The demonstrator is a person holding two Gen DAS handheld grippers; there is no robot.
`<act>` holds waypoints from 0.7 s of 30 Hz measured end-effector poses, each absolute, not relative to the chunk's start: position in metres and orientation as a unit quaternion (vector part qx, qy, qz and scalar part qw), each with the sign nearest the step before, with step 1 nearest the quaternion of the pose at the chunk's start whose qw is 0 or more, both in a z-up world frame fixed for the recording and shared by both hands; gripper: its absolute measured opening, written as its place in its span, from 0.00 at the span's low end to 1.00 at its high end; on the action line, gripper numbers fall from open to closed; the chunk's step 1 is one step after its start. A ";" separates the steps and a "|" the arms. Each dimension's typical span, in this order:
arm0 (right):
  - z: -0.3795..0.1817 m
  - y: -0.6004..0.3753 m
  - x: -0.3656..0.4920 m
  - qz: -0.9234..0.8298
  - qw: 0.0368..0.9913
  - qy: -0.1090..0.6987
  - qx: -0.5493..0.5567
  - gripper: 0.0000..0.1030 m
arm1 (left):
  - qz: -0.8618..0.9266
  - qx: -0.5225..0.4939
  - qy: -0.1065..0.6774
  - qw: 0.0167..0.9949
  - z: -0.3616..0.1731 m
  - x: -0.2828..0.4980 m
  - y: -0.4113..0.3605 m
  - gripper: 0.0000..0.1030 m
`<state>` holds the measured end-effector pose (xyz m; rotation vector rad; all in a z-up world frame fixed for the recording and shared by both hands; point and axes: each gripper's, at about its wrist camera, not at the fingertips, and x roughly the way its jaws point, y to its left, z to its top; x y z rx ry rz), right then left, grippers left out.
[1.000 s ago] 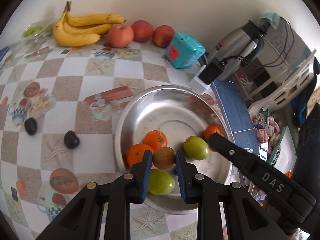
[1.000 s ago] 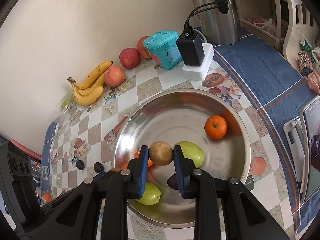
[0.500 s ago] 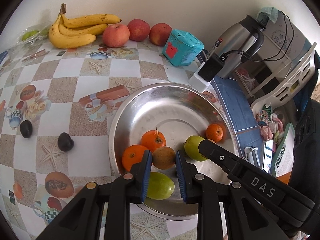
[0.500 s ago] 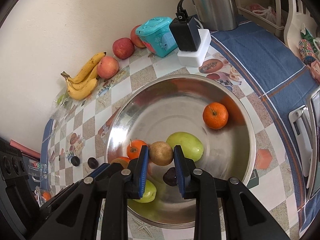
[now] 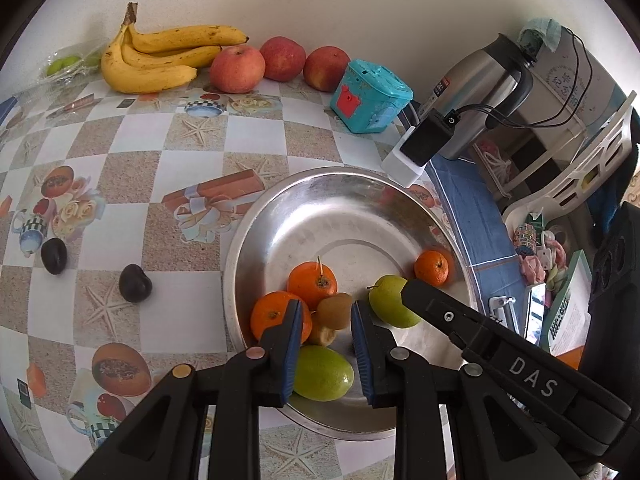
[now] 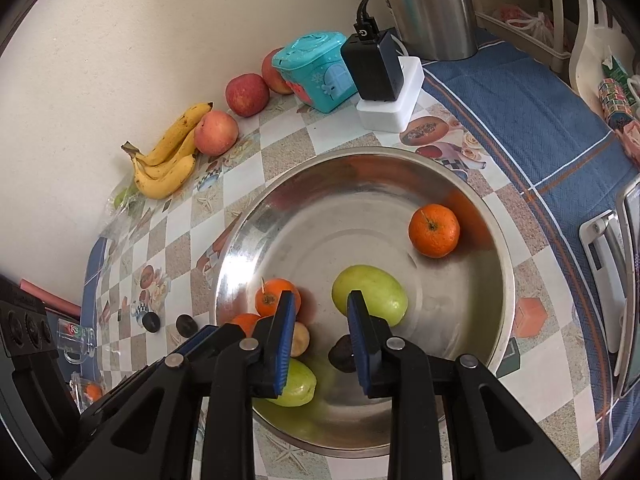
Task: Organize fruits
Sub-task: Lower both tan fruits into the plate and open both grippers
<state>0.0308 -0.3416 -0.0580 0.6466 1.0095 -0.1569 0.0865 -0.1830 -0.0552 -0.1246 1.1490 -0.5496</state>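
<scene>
A checked, picture-printed tabletop (image 5: 192,184) against a pale wall carries a steel bowl (image 5: 240,248). The left gripper (image 5: 326,320) hangs over the bowl's near side, its fingers narrow and opening. A brown kiwi (image 5: 335,311) shows in the gap, lying loose among the fruit below. Two oranges (image 5: 312,280) sit just left of the fingers, a green fruit (image 5: 322,372) under them. The right gripper (image 6: 321,316) keeps a narrow, empty gap; beyond its fingers lies another green fruit (image 6: 370,288). Bananas (image 5: 152,68) and apples (image 5: 238,68) line the wall, well apart.
</scene>
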 end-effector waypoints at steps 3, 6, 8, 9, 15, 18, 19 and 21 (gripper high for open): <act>-0.056 -0.341 0.031 -0.073 0.825 0.473 0.302 0.27 | -0.254 -0.058 0.537 0.802 -0.056 0.088 -0.181 0.28; -0.056 -0.341 0.031 -0.074 0.825 0.472 0.302 0.27 | -0.250 -0.060 0.539 0.802 -0.056 0.089 -0.179 0.28; -0.057 -0.341 0.031 -0.075 0.825 0.472 0.302 0.27 | -0.246 -0.060 0.540 0.802 -0.057 0.089 -0.177 0.28; -0.057 -0.341 0.031 -0.075 0.825 0.473 0.302 0.27 | -0.243 -0.058 0.543 0.802 -0.057 0.090 -0.176 0.28; -0.058 -0.340 0.032 -0.074 0.825 0.474 0.299 0.27 | -0.217 -0.061 0.553 0.802 -0.060 0.098 -0.161 0.28; -0.058 -0.339 0.033 -0.075 0.825 0.476 0.296 0.26 | -0.201 -0.070 0.557 0.803 -0.060 0.103 -0.150 0.28; -0.058 -0.338 0.033 -0.074 0.825 0.476 0.295 0.26 | -0.195 -0.073 0.558 0.804 -0.059 0.105 -0.146 0.28; -0.058 -0.336 0.034 -0.073 0.826 0.477 0.291 0.26 | -0.176 -0.070 0.560 0.807 -0.058 0.107 -0.139 0.28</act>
